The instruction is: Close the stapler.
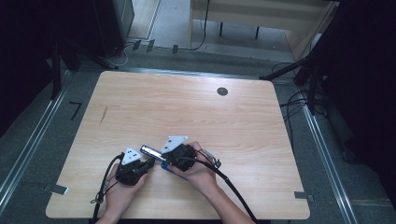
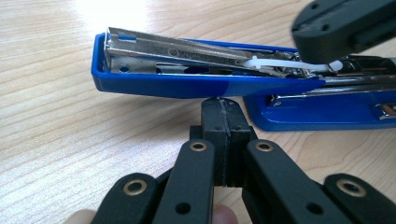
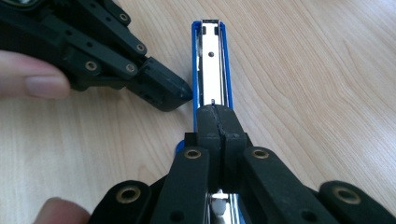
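A blue stapler (image 1: 150,150) lies near the table's front edge, swung open, with its metal staple channel (image 3: 212,60) facing up. My left gripper (image 2: 222,105) is shut, and its tip touches the side of the stapler's blue upper arm (image 2: 187,86). My right gripper (image 3: 215,114) is also shut, its tip resting over the rear of the channel. In the high view the left gripper (image 1: 149,164) and the right gripper (image 1: 164,159) meet at the stapler. A white plastic piece (image 2: 271,63) lies in the channel below the right gripper (image 2: 345,28). The left gripper (image 3: 163,95) points at the stapler's left side.
The wooden table (image 1: 187,107) has a round dark cable hole (image 1: 222,91) at the back right. Black cables (image 1: 233,186) trail from both grippers toward the front edge. Dark stands and floor cables surround the table.
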Demonstrator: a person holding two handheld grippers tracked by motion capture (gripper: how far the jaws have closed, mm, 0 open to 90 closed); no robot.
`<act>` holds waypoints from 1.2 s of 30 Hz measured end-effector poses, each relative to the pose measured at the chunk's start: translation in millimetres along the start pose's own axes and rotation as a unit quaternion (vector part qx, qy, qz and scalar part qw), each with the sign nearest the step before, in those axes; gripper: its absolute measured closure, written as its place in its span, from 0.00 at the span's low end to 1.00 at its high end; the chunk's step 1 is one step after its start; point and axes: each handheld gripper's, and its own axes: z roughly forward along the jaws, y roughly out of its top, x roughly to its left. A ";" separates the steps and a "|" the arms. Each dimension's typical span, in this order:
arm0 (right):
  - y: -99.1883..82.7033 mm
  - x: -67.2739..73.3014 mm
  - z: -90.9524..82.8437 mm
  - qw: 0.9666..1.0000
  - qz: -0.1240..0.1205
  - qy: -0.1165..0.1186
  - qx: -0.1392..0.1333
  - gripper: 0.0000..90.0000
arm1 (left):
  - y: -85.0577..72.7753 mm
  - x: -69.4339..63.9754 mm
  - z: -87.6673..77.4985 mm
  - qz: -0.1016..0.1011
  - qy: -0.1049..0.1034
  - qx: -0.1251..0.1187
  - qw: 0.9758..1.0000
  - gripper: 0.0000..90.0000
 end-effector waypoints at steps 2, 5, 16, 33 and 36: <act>1.3 -1.0 3.3 1.000 0.000 0.001 0.002 1.00 | 0.8 -0.3 1.3 0.000 0.002 0.001 1.000 1.00; 3.5 -2.5 6.7 1.000 -0.003 -0.001 0.004 1.00 | 2.6 0.6 3.6 -0.002 0.002 0.006 1.000 1.00; 8.1 -3.0 10.8 1.000 -0.008 0.000 0.006 1.00 | 3.1 1.4 3.6 -0.004 0.003 0.004 1.000 1.00; 10.6 -3.5 7.2 1.000 -0.003 0.001 -0.011 1.00 | 4.6 -2.1 -1.2 0.009 0.003 -0.024 1.000 1.00; 11.2 -3.1 5.0 1.000 -0.004 0.002 -0.015 1.00 | 5.2 -3.2 -2.5 0.010 -0.001 -0.030 1.000 1.00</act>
